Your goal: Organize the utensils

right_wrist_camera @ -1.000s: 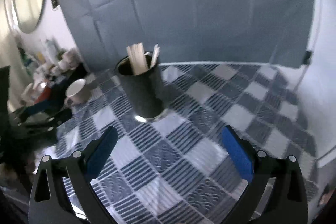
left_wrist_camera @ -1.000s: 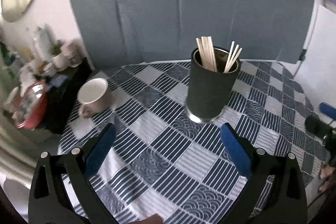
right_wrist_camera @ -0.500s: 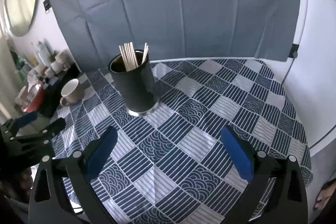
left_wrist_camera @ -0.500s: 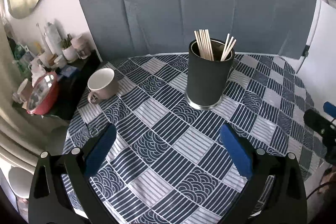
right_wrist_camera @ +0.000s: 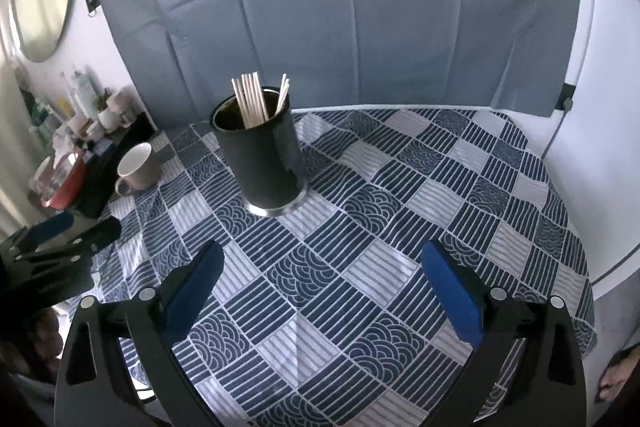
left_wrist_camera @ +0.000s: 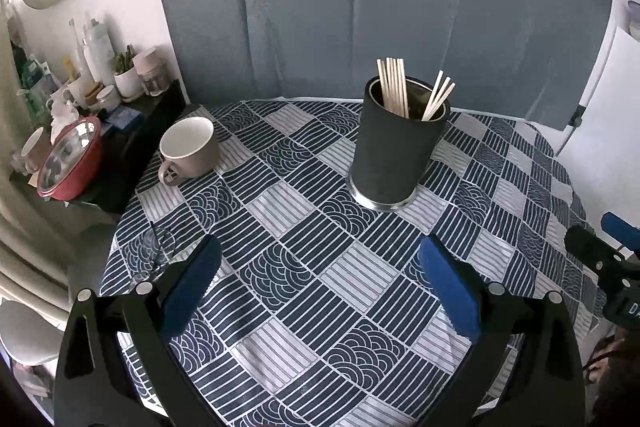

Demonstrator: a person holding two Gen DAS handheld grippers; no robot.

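Chopsticks [left_wrist_camera: 394, 87] all stand in the holder [left_wrist_camera: 396, 151]; your left gripper [left_wrist_camera: 320, 279] and right gripper [right_wrist_camera: 322, 277] hang wide, empty: looks finished, so just clear away

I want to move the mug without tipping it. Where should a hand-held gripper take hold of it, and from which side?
Grip the mug across its body, low on the wall, coming from the near side with the left hand-held gripper, whose jaws stand wide open. It stands upright near the table's left edge, and its small handle points toward the camera, probably too tight a loop for a finger.
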